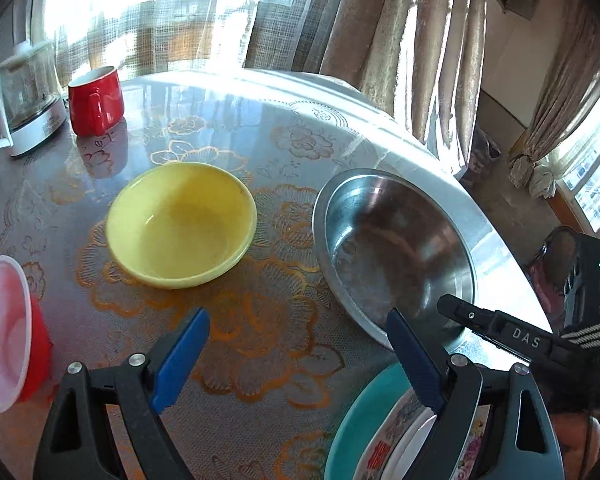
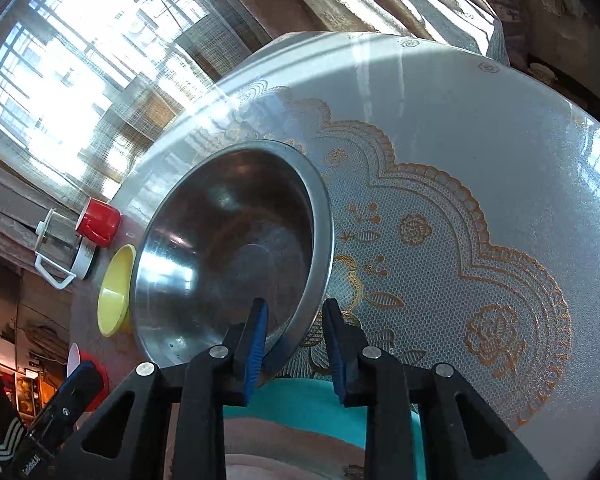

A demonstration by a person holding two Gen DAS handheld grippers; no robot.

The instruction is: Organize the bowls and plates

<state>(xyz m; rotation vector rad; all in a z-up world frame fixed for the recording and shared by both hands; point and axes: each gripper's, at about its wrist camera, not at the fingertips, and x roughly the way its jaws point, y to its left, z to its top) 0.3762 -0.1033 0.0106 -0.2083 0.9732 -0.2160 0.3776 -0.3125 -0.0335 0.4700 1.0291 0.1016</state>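
A steel bowl (image 1: pixel 396 240) (image 2: pixel 228 252) stands near the table's right edge. My right gripper (image 2: pixel 295 306) straddles its near rim, one blue pad inside the bowl and the other outside, with a thin gap still showing at the outer pad. One of its fingers (image 1: pixel 480 320) reaches over the rim in the left wrist view. A yellow bowl (image 1: pixel 180 224) (image 2: pixel 116 292) sits empty to the left. My left gripper (image 1: pixel 298 316) hangs open above the cloth between both bowls, holding nothing. Under it lies a teal plate (image 1: pixel 364 412) (image 2: pixel 300 404) with a floral plate (image 1: pixel 384 448) stacked on it.
A red mug (image 1: pixel 96 102) and a glass kettle (image 1: pixel 20 96) stand at the far left. A red cup with a pale bowl in it (image 1: pixel 4 332) sits at the left edge. The round table's rim (image 1: pixel 480 208) curves close behind the steel bowl; curtains hang beyond.
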